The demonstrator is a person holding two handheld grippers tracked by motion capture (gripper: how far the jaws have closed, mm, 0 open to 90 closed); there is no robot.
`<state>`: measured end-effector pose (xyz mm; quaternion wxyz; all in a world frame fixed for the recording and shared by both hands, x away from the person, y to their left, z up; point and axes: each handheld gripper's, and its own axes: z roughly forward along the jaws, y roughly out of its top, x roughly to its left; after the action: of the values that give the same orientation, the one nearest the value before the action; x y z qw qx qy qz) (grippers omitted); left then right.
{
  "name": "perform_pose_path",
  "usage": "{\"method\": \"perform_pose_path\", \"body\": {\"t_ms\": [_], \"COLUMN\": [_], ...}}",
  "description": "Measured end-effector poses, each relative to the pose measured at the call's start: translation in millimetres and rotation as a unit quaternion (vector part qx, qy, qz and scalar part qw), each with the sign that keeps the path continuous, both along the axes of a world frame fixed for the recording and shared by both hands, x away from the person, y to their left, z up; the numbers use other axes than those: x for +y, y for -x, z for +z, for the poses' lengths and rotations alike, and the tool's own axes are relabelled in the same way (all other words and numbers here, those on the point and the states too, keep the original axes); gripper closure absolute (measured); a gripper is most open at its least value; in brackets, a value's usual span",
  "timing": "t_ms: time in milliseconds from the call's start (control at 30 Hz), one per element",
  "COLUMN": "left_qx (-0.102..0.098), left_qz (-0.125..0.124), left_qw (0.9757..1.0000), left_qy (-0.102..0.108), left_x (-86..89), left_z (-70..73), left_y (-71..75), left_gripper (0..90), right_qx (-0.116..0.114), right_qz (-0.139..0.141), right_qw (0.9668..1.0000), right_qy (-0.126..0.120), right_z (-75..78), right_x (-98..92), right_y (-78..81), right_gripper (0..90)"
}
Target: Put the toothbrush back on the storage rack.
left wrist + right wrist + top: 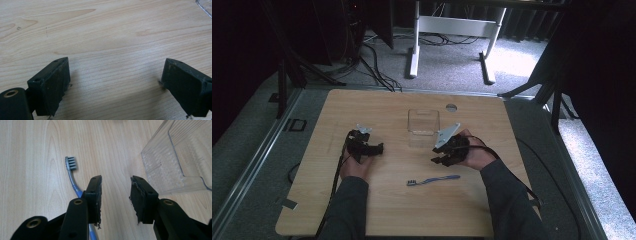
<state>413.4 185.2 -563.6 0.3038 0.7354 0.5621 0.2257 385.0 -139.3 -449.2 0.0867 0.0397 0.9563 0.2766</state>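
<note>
A blue toothbrush (433,179) with a grey bristle head lies flat on the wooden table (362,210), between the two hands and nearer the front edge. In the right gripper view the toothbrush (72,176) runs under the left jaw, bristles pointing away. My right gripper (438,160) hovers just above and right of the brush, open, with nothing between its jaws (115,195). My left gripper (376,149) rests over bare wood at the left, jaws wide apart and empty (113,85). A clear plastic box (423,121) stands behind the grippers; the same box (175,157) fills the upper right of the right gripper view.
A round hole (451,107) marks the table's far edge. Cables trail from both grippers down the forearms. Beyond the table are carpet, a white desk frame (452,30) and black stands.
</note>
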Motion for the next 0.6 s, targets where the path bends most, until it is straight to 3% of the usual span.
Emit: {"method": "perform_pose_path", "body": {"t_ms": [600], "left_qx": [0.0], "left_qz": [0.0], "left_qw": [1.0], "left_qy": [0.0], "left_x": [0.0], "left_z": [0.0], "left_y": [0.0], "left_gripper": [8.6], "right_qx": [0.006], "right_qz": [0.032], "right_qw": [0.9991], "right_qy": [0.028], "right_z": [-0.8], "right_x": [8.4], "right_y": [2.4], "right_gripper": [61.3]}}
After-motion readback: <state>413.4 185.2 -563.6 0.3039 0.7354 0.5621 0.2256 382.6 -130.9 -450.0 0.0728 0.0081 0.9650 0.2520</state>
